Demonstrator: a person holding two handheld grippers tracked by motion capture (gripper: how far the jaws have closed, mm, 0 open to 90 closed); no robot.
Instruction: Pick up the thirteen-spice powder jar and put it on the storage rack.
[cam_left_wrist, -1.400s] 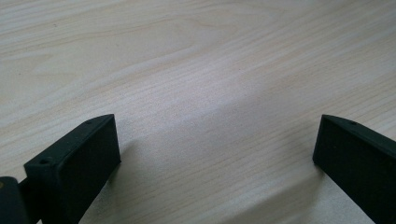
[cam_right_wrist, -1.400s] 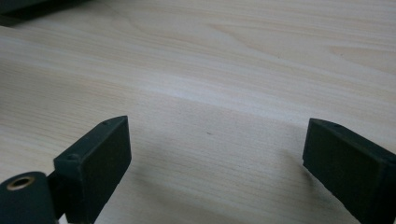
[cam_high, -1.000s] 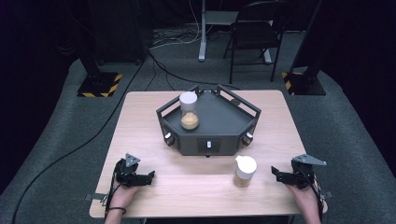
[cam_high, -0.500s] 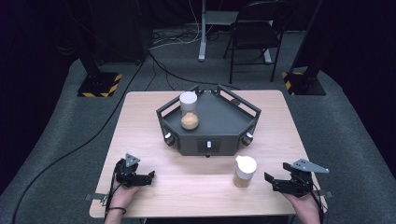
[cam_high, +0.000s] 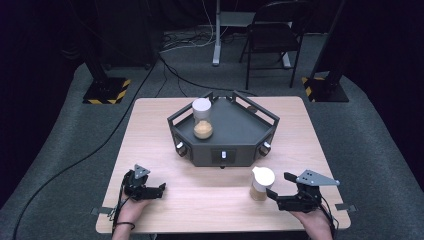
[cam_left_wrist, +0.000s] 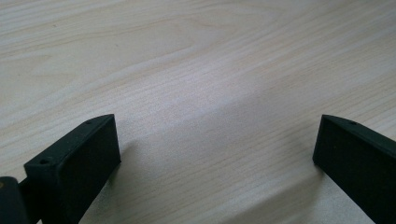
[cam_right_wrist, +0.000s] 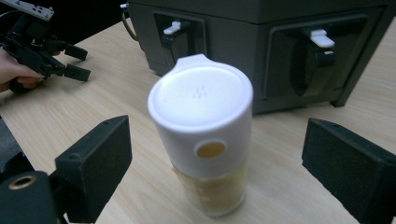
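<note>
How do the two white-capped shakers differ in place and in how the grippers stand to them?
The near shaker stands on the bare table; the far shaker stands on the dark tray. The near shaker sits between the open right gripper's jaws, untouched; the far shaker has no gripper near it. The left gripper is open above bare wood. Both shakers stand upright, white-capped, holding tan powder.

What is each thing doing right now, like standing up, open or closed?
Near jar: upright on the table, white lid on.
Far jar: upright on the dark tray, lid on.
Left gripper: open, holding nothing.
Right gripper: open, jaws either side of near jar, apart from it.
</note>
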